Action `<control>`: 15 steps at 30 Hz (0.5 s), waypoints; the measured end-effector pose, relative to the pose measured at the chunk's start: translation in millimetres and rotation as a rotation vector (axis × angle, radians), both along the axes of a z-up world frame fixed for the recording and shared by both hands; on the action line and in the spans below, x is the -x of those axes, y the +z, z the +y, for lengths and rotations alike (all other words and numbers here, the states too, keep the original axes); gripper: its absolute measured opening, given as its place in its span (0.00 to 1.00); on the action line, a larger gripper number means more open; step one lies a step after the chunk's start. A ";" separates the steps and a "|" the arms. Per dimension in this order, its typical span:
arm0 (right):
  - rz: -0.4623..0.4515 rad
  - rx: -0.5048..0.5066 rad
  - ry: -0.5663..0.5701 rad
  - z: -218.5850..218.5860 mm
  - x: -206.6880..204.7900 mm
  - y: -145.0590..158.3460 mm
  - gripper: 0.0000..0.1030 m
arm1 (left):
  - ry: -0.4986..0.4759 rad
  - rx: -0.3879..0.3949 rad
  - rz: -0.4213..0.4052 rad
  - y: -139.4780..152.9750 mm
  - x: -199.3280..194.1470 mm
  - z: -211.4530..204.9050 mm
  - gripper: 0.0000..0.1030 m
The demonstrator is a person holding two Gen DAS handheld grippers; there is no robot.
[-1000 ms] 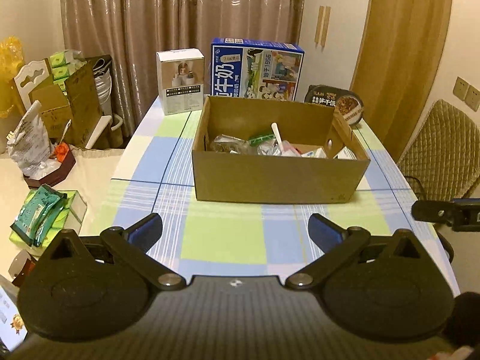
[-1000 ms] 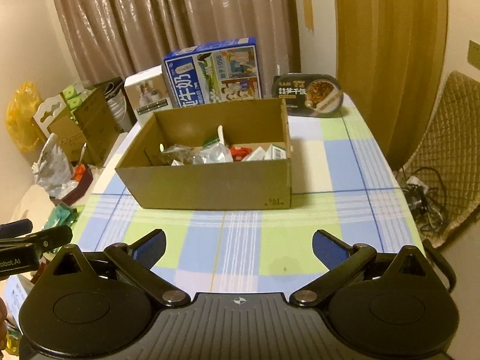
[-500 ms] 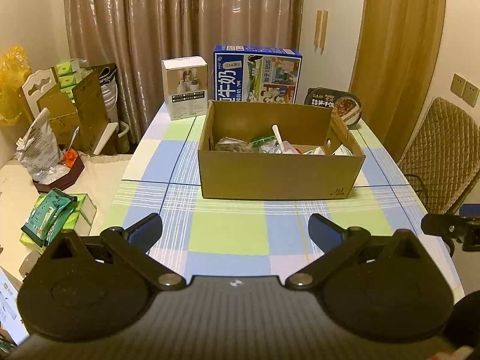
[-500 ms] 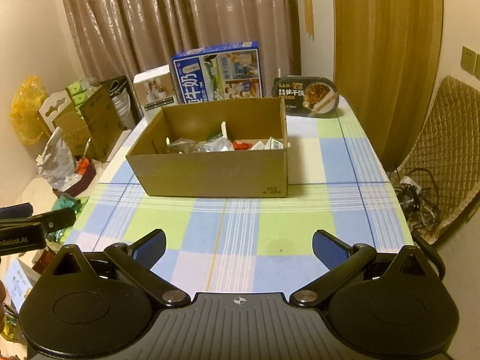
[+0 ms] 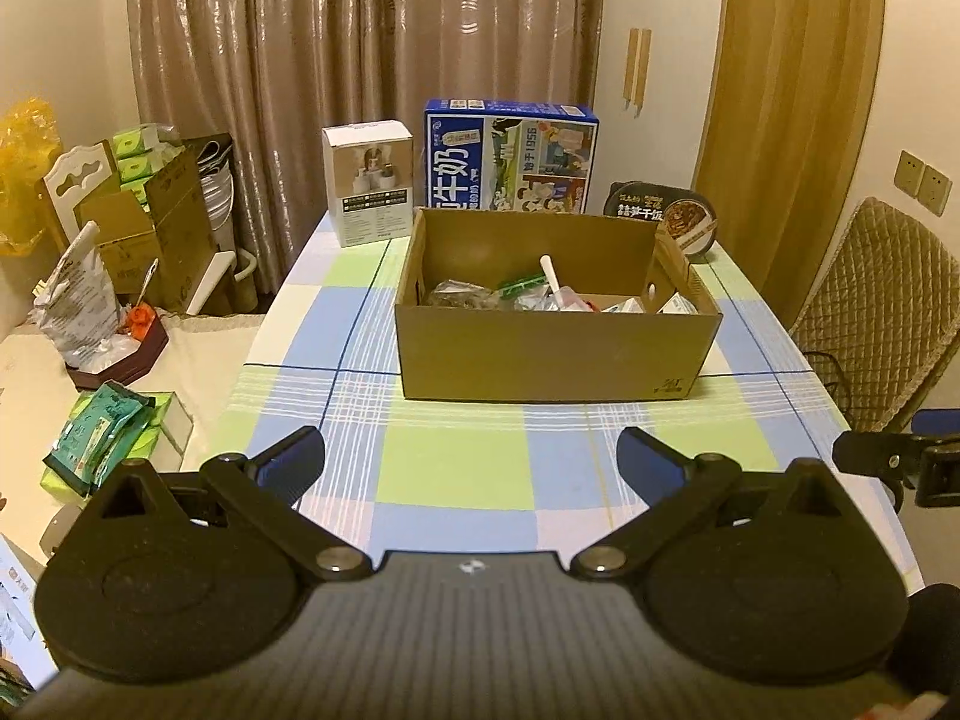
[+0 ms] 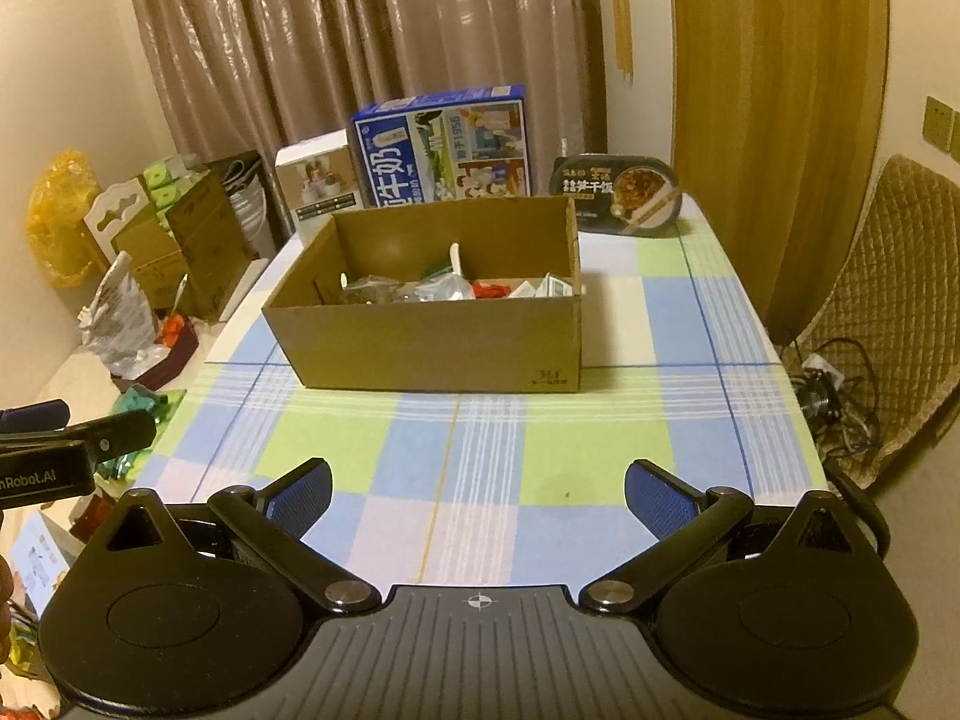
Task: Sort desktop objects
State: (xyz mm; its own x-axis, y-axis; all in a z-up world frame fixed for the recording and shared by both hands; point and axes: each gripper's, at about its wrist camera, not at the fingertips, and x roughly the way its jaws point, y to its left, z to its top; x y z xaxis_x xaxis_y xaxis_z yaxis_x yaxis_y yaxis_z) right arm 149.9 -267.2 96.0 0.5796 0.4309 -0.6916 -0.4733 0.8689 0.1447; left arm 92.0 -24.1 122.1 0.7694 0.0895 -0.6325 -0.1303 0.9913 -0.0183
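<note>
Gaping wide and empty, each hand-held gripper (image 5: 471,453) (image 6: 477,489) hangs above the table (image 5: 456,468).

A home dining room: checked tablecloth (image 5: 456,468), drawn curtains (image 5: 360,60), quilted chair (image 5: 882,312), stacked grocery boxes (image 5: 150,216)

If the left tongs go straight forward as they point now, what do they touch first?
Probably the near wall of the cardboard box. The left tongs are open and empty, with only bare checked tablecloth before the box; their height is unclear.
</note>
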 end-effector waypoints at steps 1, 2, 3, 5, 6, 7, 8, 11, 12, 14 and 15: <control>0.001 0.000 0.001 0.9 -0.3 -0.3 0.98 | 0.004 0.001 0.002 -0.6 -0.1 1.2 0.99; 0.002 0.000 0.001 1.4 -0.3 -0.9 0.98 | 0.007 0.001 0.003 -1.1 0.0 2.0 0.99; 0.003 -0.001 0.003 1.8 -0.2 -1.5 0.98 | 0.008 0.001 0.005 -1.8 -0.3 2.5 0.99; 0.003 0.002 0.006 2.1 -0.1 -2.7 0.98 | 0.013 0.002 0.008 -3.5 -0.5 2.9 0.99; 0.005 0.003 0.005 2.5 0.1 -3.5 0.98 | 0.014 0.004 0.010 -4.3 -0.8 3.3 0.99; 0.006 0.003 0.005 2.2 -0.4 -4.2 0.98 | 0.015 0.006 0.011 -5.1 -0.7 3.0 0.99; 0.007 0.002 0.003 2.1 -0.3 -4.6 0.98 | 0.015 0.007 0.012 -5.5 -1.0 2.8 0.99; 0.009 0.001 -0.002 1.2 -1.2 -5.7 0.98 | 0.014 0.011 0.014 -6.4 -1.9 2.2 0.99; 0.010 0.000 -0.003 1.2 -1.2 -6.1 0.98 | 0.013 0.013 0.015 -6.7 -2.1 2.0 0.99; 0.011 -0.001 -0.003 1.4 -1.1 -6.9 0.98 | 0.012 0.015 0.016 -8.1 -2.3 1.8 0.99; 0.012 -0.001 -0.002 1.6 -0.8 -7.5 0.98 | 0.011 0.018 0.016 -8.8 -2.3 1.6 0.99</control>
State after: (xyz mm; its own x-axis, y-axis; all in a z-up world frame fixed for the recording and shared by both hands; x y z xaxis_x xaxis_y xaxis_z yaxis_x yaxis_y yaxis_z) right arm 150.8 -265.6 88.5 0.5720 0.4308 -0.6980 -0.4699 0.8696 0.1516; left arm 94.3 -22.5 113.3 0.7581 0.0863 -0.6464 -0.1414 0.9894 -0.0337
